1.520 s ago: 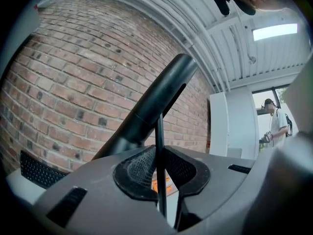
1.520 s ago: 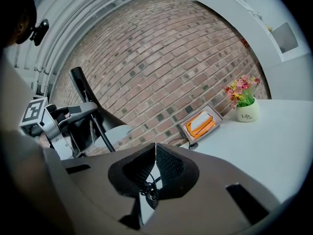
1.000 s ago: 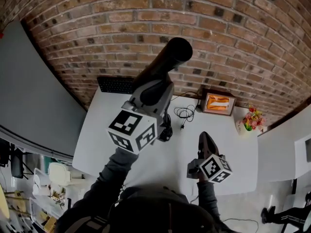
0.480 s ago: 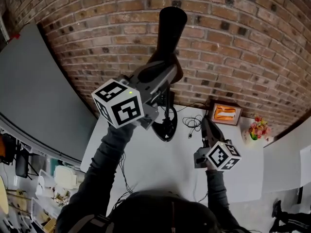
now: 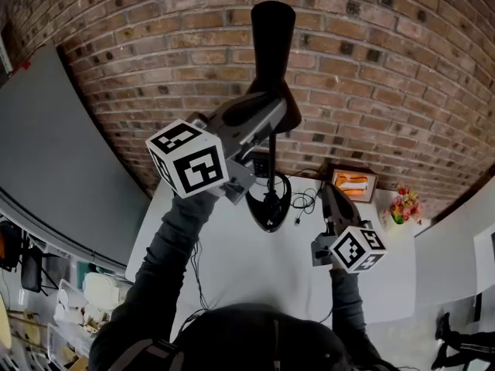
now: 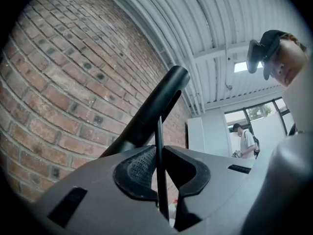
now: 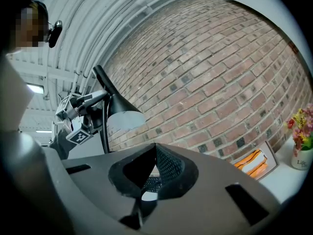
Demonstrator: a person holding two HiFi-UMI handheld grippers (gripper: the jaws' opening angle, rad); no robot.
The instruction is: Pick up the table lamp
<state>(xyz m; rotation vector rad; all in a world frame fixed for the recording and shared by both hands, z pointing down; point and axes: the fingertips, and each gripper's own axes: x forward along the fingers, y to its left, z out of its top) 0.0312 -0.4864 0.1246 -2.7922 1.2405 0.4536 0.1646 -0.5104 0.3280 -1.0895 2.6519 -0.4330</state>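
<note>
My left tool point(image 6: 159, 156) is clamped on the thin black stem point(image 6: 159, 131) of the table lamp point(image 5: 272, 45), with one pad on each side of it. I think the pick-up is nearly done: the lamp is up in the air in front of the brick wall point(image 5: 371, 68), and its round base point(image 5: 268, 207) looks clear of the white surface point(image 5: 232, 261). Next I should hold tight so the lamp does not tip, and mind the black cord point(image 5: 305, 201) near the base, which may tug. My left arm point(image 5: 166, 246) is lifted high, the tool tipped a bit upward. My right tool point(image 7: 155, 153) sits lower on the right, closed, holding nothing, pointing about level at the wall
</note>
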